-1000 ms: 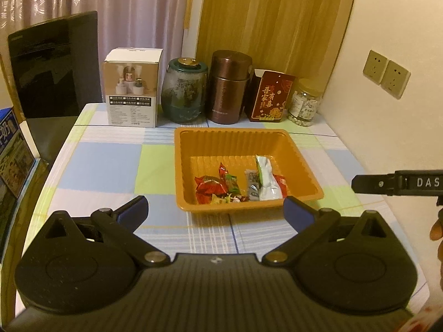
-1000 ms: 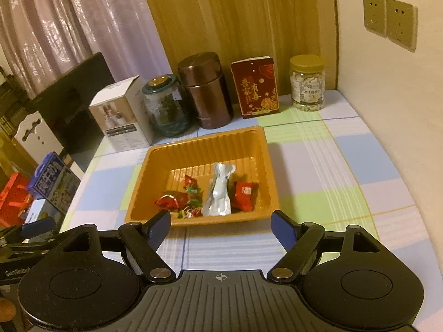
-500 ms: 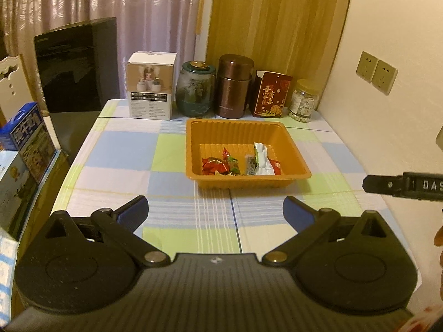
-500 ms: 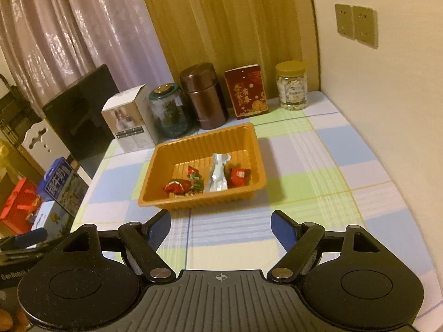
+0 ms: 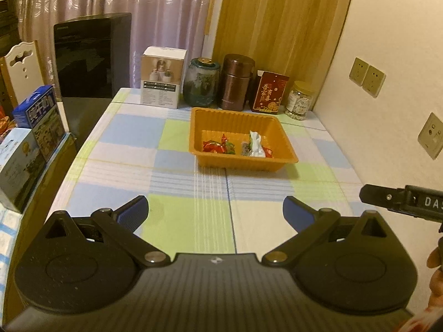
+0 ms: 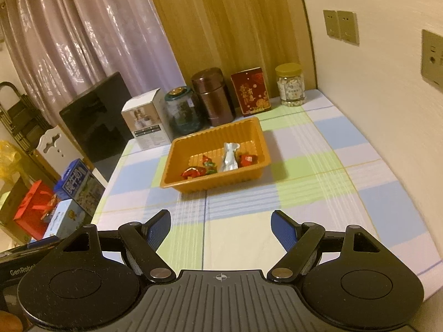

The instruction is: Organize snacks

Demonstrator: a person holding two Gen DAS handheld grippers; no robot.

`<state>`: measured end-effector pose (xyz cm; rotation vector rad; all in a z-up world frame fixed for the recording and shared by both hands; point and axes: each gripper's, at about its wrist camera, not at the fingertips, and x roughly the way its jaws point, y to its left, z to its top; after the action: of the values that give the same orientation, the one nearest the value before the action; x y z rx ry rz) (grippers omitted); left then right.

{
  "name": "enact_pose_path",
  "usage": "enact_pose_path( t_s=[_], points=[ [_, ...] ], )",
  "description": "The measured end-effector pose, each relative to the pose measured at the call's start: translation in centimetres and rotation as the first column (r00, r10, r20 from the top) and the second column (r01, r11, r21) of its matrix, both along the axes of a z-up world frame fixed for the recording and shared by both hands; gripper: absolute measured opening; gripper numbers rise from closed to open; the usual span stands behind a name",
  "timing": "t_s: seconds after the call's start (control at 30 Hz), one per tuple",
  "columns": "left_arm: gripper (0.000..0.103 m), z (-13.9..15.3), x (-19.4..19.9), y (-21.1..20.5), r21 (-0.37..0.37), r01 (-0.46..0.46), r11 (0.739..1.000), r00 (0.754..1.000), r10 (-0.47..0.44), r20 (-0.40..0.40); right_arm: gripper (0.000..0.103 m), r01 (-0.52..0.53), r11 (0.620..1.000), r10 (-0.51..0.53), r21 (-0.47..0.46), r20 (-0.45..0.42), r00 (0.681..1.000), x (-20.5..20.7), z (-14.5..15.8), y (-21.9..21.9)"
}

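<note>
Orange plastic tray (image 5: 286,141) sits toward the far edge of the table (image 5: 177,177), just in front of a row of jars and boxes. All the snacks (image 6: 221,163) in view lie inside it: red wrappers and a silver packet (image 5: 256,146). No loose snack shows on the cloth, so the sorting looks finished or nearly so. Left gripper (image 5: 215,212) and right gripper (image 6: 220,228) hang near the table's near edge, jaws apart, holding nothing.

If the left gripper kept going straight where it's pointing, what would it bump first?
Probably the checked tablecloth: the open, empty left gripper tilts downward, so it likely meets cloth before the orange tray.
</note>
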<state>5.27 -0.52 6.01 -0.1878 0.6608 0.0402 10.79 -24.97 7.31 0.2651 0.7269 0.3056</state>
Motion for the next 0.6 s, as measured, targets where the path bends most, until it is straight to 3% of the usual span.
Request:
enact_pose_path(
  t_s=[0.6],
  points=[
    [0.103,-0.5,-7.4,-1.2,0.049,0.014,0.999,1.000,-0.014,-0.007,0.079,0.008,0.996,-0.005,-0.087,0.030,1.000,-8.6,-0.6,0.1]
  ],
)
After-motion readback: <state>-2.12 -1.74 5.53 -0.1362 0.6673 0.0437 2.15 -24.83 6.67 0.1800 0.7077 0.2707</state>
